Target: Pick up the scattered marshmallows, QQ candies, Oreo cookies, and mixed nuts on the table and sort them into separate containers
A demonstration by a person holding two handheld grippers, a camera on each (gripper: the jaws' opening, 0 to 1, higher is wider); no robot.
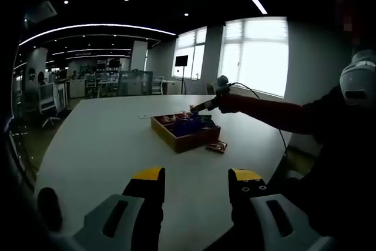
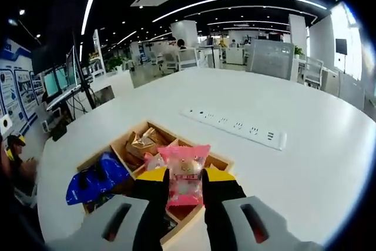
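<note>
Now the right gripper, at lower centre, has its jaws clamped on a pink packet, long axis upright, directly above the wooden tray. The left gripper gapes empty, far off.

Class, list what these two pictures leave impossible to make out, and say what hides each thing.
- Right gripper view: the tray compartment under the pink packet, hidden by packet and right tongs.
- Right gripper view: print on the blue packets, too small.
- Left gripper view: tray contents, distant and dim.
- Left gripper view: the packet beside the tray, too small to identify.
- Left gripper view: whether the right tongs hold anything, too far.
</note>
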